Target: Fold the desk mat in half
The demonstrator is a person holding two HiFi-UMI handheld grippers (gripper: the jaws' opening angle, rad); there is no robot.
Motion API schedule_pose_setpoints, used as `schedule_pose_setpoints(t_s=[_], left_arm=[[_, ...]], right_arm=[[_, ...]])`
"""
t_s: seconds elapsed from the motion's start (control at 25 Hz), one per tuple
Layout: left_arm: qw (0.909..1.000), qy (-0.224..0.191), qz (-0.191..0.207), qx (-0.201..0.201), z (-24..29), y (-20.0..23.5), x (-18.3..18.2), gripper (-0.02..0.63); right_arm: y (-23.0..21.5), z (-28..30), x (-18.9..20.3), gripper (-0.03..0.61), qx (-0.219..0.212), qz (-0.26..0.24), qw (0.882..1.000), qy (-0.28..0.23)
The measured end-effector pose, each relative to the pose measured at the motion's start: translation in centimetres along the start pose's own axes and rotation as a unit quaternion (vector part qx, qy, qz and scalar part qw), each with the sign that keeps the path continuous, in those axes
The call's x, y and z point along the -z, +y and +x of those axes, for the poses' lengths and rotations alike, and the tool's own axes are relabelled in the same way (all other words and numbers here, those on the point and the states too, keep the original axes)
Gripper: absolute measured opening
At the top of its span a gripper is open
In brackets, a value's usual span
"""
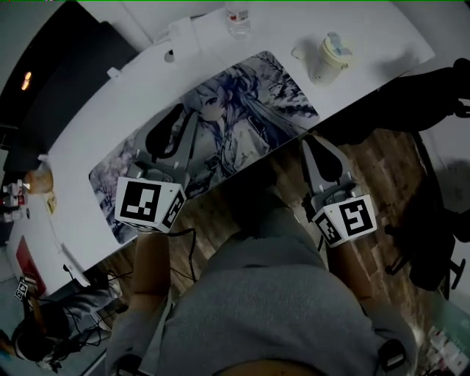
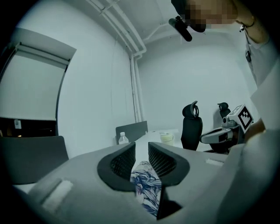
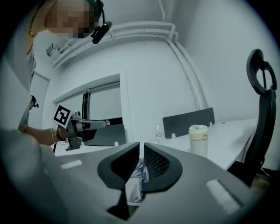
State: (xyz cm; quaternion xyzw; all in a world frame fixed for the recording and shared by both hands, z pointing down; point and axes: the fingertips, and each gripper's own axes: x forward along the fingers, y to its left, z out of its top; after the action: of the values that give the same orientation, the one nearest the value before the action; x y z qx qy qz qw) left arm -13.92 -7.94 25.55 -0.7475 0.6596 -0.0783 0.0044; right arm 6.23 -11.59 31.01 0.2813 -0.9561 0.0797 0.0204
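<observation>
Closest in, the person's grey-clad lap (image 1: 272,294) fills the bottom of the head view, with a hand-held tool out on either side above the wood-patterned floor (image 1: 374,165). The left gripper (image 2: 141,152) reaches in over the near long edge of the desk mat (image 1: 242,110), toward its left half. Its jaws stand partly apart with a clear gap between the ribbed pads. The printed surface shows through that gap below them, but the pads are not pressing on it. The right gripper (image 3: 141,152) comes in at the mat's near right corner, right at the table's edge. Its jaws are all but together, with only a thin slit left and a scrap of the print visible low in the opening behind the tips. I can't see anything pinched there. The mat itself lies flat and unfolded along the front of the white table (image 1: 382,44), its anime-style picture face up and its near edge running along the table's front edge. Farther back on the table, past the mat's right end, stands a lidded cup (image 1: 330,57). Beyond the mat's far edge is a clear water bottle (image 1: 237,18). Off to the right of the table sits a black office chair (image 1: 440,88).
</observation>
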Motion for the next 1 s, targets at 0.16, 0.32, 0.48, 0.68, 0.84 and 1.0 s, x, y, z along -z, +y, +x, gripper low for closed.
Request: schedule_pose_setpoints(t_s=[0.16, 0.32, 0.48, 0.68, 0.84, 1.0], left_arm=[[0.9976, 0.023, 0.037, 0.054, 5.8, 0.1, 0.4, 0.157], [0.9908, 0.046, 0.078, 0.1, 11.1, 0.2, 1.2, 0.169], [0.9783, 0.083, 0.098, 0.162, 16.1, -0.2, 3.0, 0.206], [0.9605, 0.119, 0.131, 0.215, 22.0, -0.5, 5.7, 0.206], [0.9411, 0.16, 0.142, 0.262, 25.6, -1.2, 8.1, 0.206], [0.9282, 0.191, 0.137, 0.289, 28.6, -1.6, 11.1, 0.206]], right_arm=[[-4.7, 1.8, 1.6, 0.046, 0.036, 0.011, 0.999, 0.026], [-7.9, 3.5, 3.1, 0.069, 0.057, 0.014, 0.997, 0.051], [-10.4, 4.8, 4.6, 0.097, 0.074, 0.019, 0.994, 0.074], [-12.8, 5.9, 7.0, 0.121, 0.09, 0.018, 0.99, 0.109], [-14.4, 6.5, 10.2, 0.132, 0.095, 0.02, 0.983, 0.155], [-15.6, 6.7, 13.0, 0.144, 0.1, 0.013, 0.975, 0.2]])
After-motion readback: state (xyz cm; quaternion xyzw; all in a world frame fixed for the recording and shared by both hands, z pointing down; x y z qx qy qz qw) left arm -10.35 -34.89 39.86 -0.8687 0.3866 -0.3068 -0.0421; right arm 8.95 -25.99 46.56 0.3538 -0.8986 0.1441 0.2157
